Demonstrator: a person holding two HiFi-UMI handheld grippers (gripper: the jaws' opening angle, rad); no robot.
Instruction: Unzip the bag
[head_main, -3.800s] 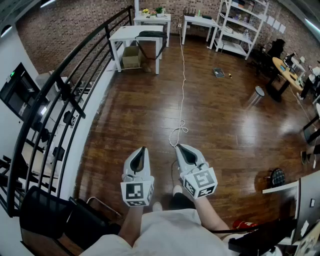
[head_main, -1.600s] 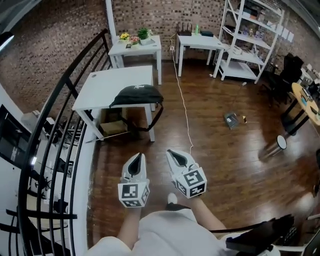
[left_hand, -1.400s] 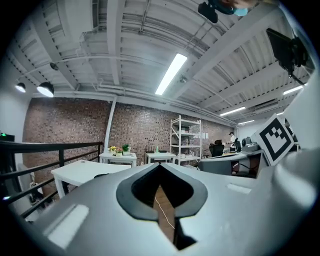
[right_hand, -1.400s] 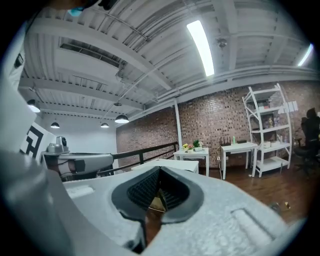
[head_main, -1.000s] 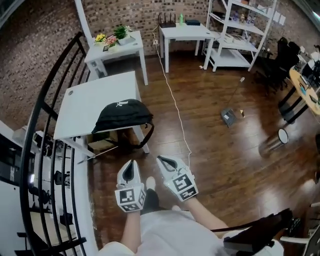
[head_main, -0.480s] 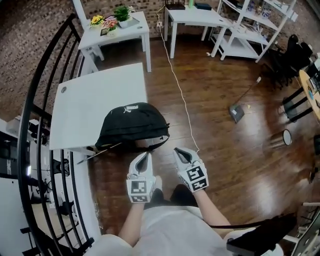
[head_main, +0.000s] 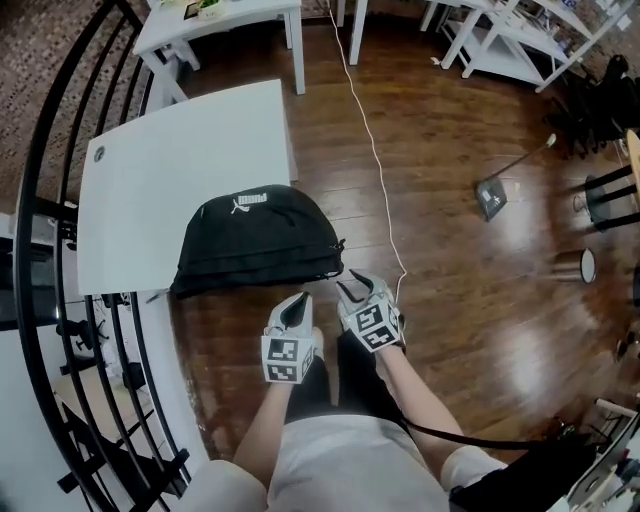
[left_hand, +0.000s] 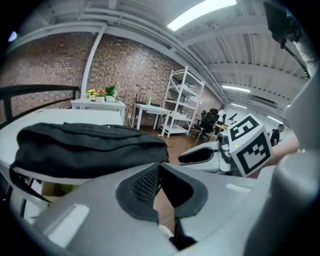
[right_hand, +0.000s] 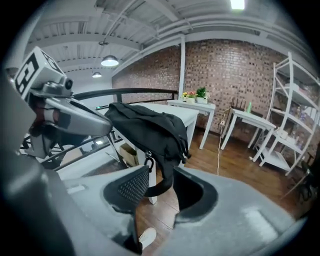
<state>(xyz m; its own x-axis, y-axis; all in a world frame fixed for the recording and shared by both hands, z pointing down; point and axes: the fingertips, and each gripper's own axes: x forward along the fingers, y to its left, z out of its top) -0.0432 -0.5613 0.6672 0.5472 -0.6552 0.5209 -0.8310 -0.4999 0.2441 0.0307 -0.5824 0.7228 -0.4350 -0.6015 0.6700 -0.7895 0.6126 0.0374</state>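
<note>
A black bag (head_main: 255, 238) lies on the near end of a white table (head_main: 150, 180), its shoulder strap (right_hand: 162, 175) hanging off the edge. Both grippers hover just short of the bag's near side, above the floor. My left gripper (head_main: 297, 300) is shut with nothing in it; in the left gripper view its pads (left_hand: 147, 182) meet below the bag (left_hand: 85, 145). My right gripper (head_main: 356, 287) is open, its jaws having just been opening, and it holds nothing. In the right gripper view the bag (right_hand: 150, 127) and its strap show beyond the gap.
A black railing (head_main: 40, 250) runs along the left of the table. A white cable (head_main: 375, 170) trails over the wooden floor to the right. A dustpan (head_main: 492, 195), a round bin (head_main: 575, 265), white shelves (head_main: 520, 30) and another white table (head_main: 220, 15) stand farther off.
The table and bag have come much closer and now lie right in front of both grippers. Both grippers have moved forward and down. The right jaws have spread apart.
</note>
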